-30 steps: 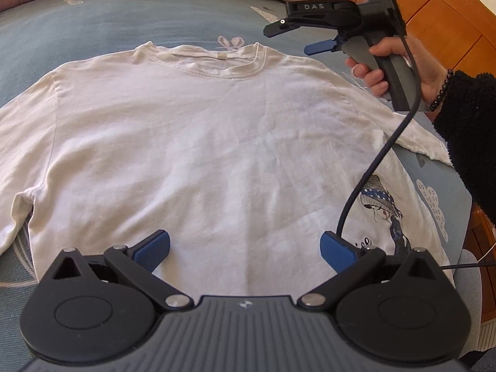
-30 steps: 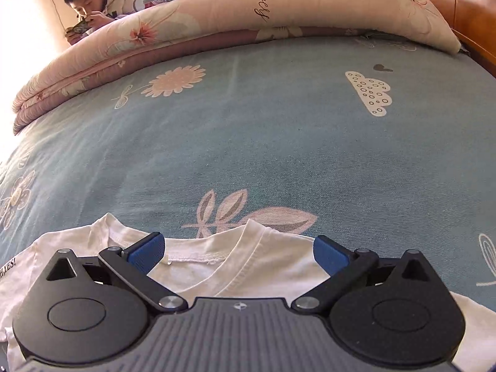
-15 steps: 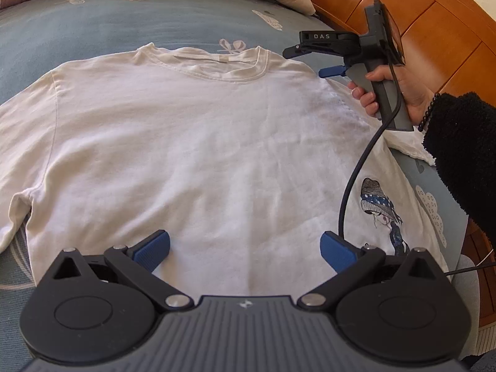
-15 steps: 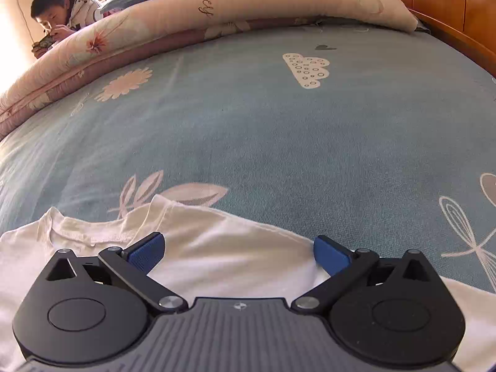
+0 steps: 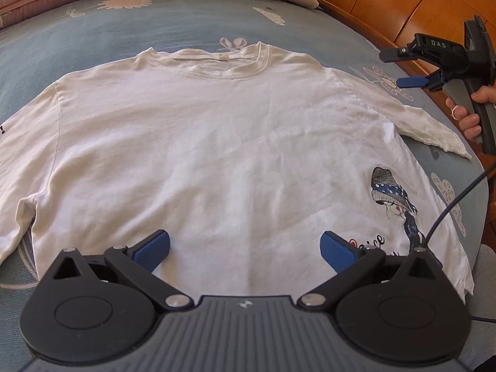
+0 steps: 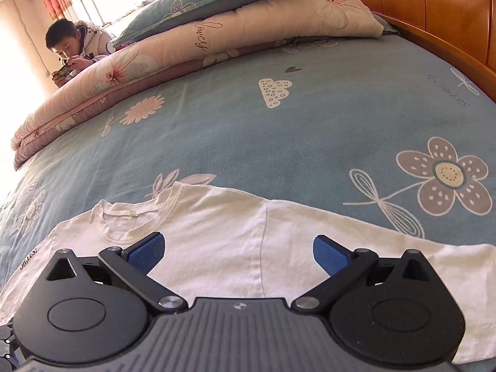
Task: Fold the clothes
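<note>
A white T-shirt [image 5: 217,142] is lying spread flat, front up, on a bed [image 6: 248,130] covered in a blue flower-print sheet, its collar pointing toward 12 o'clock in the left wrist view and a small printed figure [image 5: 392,193] showing near the hem at about 4 o'clock. The left gripper [image 5: 245,248] is hovering over the shirt's lower edge, its blue jaws standing wide apart and gripping nothing. At 2 o'clock a hand [image 5: 468,111] is holding the right gripper [image 5: 400,68] above the sheet just beyond the shirt's short sleeve [image 5: 427,124]; in its own view the right gripper's jaws are likewise spread apart over the shoulder seam, clear of the cloth. Folded quilts [image 6: 186,52] and a pillow [image 6: 204,0] are sitting stacked at the far edge beside a wooden headboard [image 6: 418,9], where another person [image 6: 74,49] is leaning.
</note>
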Demonstrator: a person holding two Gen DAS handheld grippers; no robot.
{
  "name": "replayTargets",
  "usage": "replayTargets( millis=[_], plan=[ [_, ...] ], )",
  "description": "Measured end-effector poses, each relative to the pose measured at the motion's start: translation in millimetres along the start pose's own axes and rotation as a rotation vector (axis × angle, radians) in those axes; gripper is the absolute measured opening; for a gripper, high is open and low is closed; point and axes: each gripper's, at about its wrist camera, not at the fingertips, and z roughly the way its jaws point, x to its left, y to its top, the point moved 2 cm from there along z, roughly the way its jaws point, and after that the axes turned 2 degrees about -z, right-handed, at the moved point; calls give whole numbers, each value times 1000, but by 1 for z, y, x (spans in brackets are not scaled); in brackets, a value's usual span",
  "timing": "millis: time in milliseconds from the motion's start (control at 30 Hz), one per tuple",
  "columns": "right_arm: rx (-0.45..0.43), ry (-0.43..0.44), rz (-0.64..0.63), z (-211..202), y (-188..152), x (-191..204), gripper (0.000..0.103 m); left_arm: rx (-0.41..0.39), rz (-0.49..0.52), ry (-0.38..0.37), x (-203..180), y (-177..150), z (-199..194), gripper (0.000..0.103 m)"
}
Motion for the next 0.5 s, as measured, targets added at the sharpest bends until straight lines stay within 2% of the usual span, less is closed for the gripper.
replayTargets(
  millis=[167,300,367,433,500],
  plan=[
    [63,19,86,19,-41,-19,103,-3,-16,-13,3,2,-1,102],
    [78,-30,36,22,-69,-26,103,-6,-21,-20,4,2,-1,102],
    [61,-92,-16,17,-72,-32,103,-7,-22,-21,4,2,-1,102],
    [50,-168,22,13,-65,-42,103,-8,-23,-21,4,2,-1,102],
    [27,-152,81,10,-58,-47,103,-9,-22,-21,4,2,-1,102]
  ],
)
